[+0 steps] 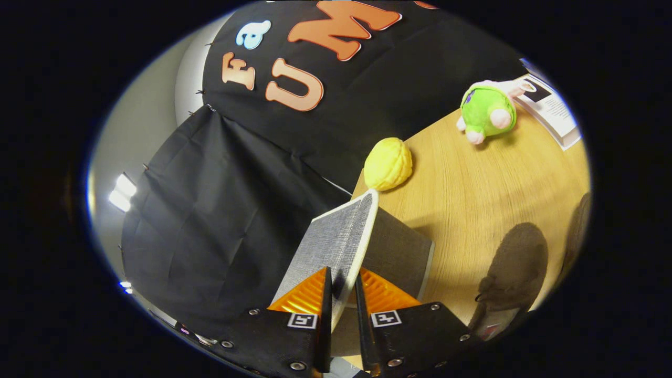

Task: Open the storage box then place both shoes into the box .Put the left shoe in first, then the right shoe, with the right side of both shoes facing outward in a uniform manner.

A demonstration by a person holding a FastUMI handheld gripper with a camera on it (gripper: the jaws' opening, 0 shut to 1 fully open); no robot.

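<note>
My gripper (344,281) is shut on the edge of the storage box's lid (336,241), a grey fabric panel with a white rim that stands lifted and tilted between the orange fingers (304,296). Behind the lid lies the grey box body (401,249), on the wooden table (472,194). A dark grey shoe (517,268) lies on the table to the right of the box, beside my right finger. Part of a second dark shoe (577,226) shows further right.
A yellow soft toy (388,164) sits just beyond the lid's far corner at the table's edge. A green plush toy (488,113) and a white printed sheet (551,107) lie at the table's far side. Black cloth hangs to the left.
</note>
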